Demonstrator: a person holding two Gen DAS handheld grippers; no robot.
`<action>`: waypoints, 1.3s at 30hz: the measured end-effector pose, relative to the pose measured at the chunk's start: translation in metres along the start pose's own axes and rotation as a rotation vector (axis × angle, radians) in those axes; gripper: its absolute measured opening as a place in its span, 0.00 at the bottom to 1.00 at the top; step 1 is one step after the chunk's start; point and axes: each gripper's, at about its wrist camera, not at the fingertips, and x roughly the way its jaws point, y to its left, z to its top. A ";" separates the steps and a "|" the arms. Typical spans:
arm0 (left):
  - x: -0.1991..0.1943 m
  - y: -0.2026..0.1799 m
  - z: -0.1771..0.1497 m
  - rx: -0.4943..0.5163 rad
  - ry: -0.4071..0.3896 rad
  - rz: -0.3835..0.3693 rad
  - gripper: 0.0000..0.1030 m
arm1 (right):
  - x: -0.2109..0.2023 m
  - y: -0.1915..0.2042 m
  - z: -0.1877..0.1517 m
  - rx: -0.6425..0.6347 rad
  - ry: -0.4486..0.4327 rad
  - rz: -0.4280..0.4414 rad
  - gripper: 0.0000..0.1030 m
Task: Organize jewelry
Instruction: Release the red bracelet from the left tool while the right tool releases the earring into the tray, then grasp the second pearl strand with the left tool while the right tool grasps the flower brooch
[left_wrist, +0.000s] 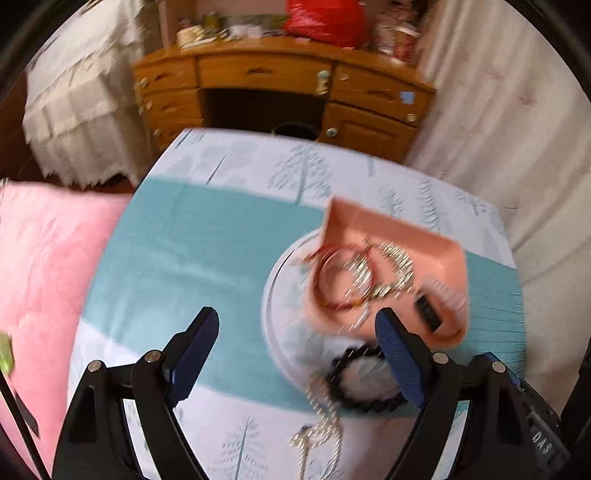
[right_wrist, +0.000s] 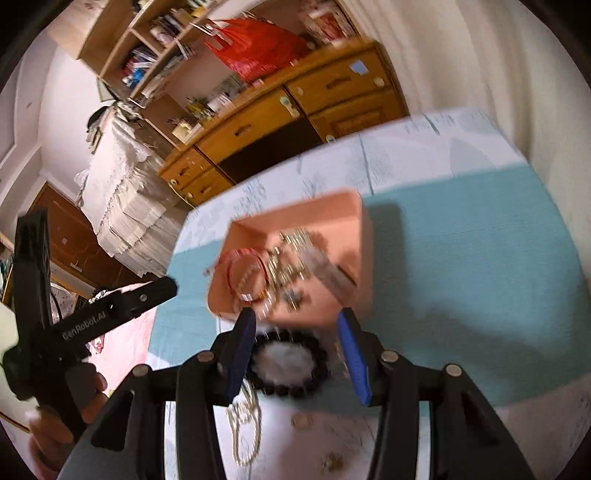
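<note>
A pink tray (left_wrist: 424, 254) (right_wrist: 332, 221) is tilted up off the table and holds red bangles (left_wrist: 332, 280) (right_wrist: 243, 273) and gold and silver chains (left_wrist: 384, 269) (right_wrist: 291, 266). My right gripper (right_wrist: 297, 332) is shut on the tray's near edge; one of its fingers (left_wrist: 426, 314) shows in the left wrist view. My left gripper (left_wrist: 295, 332) is open and empty, left of the tray. A black bead bracelet (left_wrist: 365, 384) (right_wrist: 288, 362) lies on a white plate (left_wrist: 273, 306). A pearl necklace (left_wrist: 325, 424) (right_wrist: 245, 432) lies nearer.
The table has a teal and white tree-print cloth (left_wrist: 192, 251) (right_wrist: 461, 266). A pink blanket (left_wrist: 40, 266) lies to the left. A wooden desk (left_wrist: 280, 88) (right_wrist: 295, 110) with clutter and a red bag (left_wrist: 325, 18) stands behind. Small earrings (right_wrist: 301, 421) lie on the cloth.
</note>
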 end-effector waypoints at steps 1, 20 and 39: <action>0.000 0.008 -0.009 -0.027 0.012 -0.001 0.83 | 0.000 -0.003 -0.006 0.003 0.017 -0.014 0.45; 0.025 0.014 -0.113 -0.220 0.208 -0.207 0.83 | -0.012 -0.004 -0.094 -0.312 0.189 -0.145 0.45; 0.039 -0.018 -0.121 -0.145 0.029 -0.037 0.22 | 0.007 0.031 -0.139 -0.804 0.164 -0.132 0.37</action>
